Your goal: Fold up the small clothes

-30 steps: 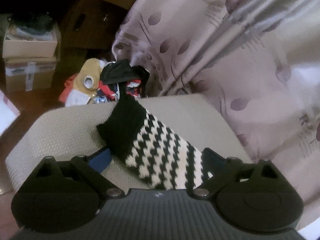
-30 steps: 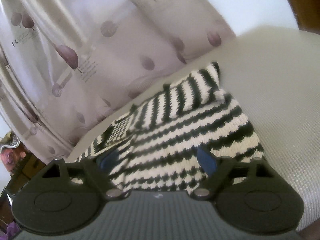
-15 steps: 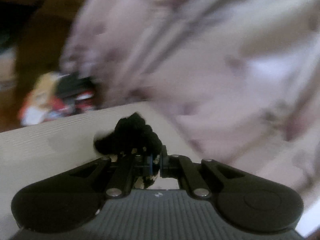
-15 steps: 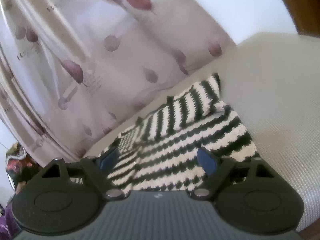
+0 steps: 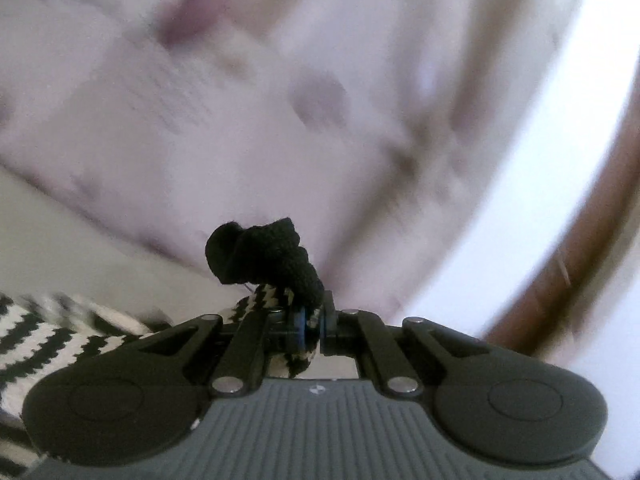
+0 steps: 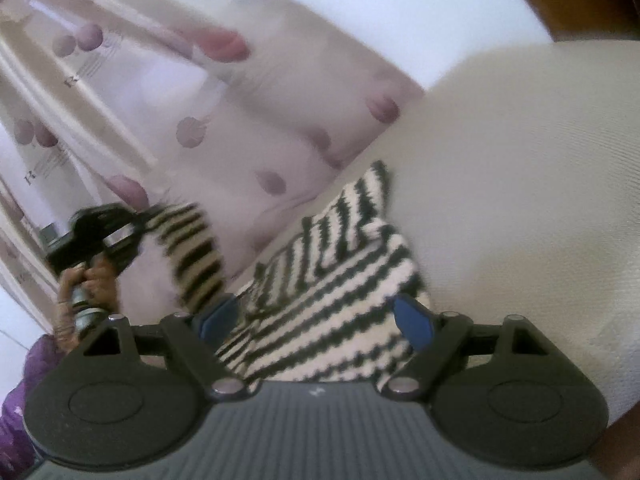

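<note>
A small black-and-white striped knit garment [image 6: 332, 280] lies on a beige cushion [image 6: 520, 184]. My left gripper [image 5: 315, 320] is shut on the garment's sleeve, whose black cuff [image 5: 260, 256] bunches above the fingers. In the right wrist view the left gripper [image 6: 100, 236] holds that sleeve [image 6: 196, 256] lifted at the left, above the cushion. My right gripper [image 6: 316, 316] is open and hovers over the near edge of the garment body, one blue pad [image 6: 412, 320] on each side. The left wrist view is blurred.
A pale curtain with mauve spots [image 6: 200, 100] hangs right behind the cushion. A white wall [image 6: 360, 0] and a brown wooden edge [image 5: 580, 220] lie beyond. Purple cloth [image 6: 16, 400] shows at the lower left.
My left gripper closed on the sleeve near the black cuff, lifted it and swung it rightward toward the garment's body. My right gripper stayed open over the body.
</note>
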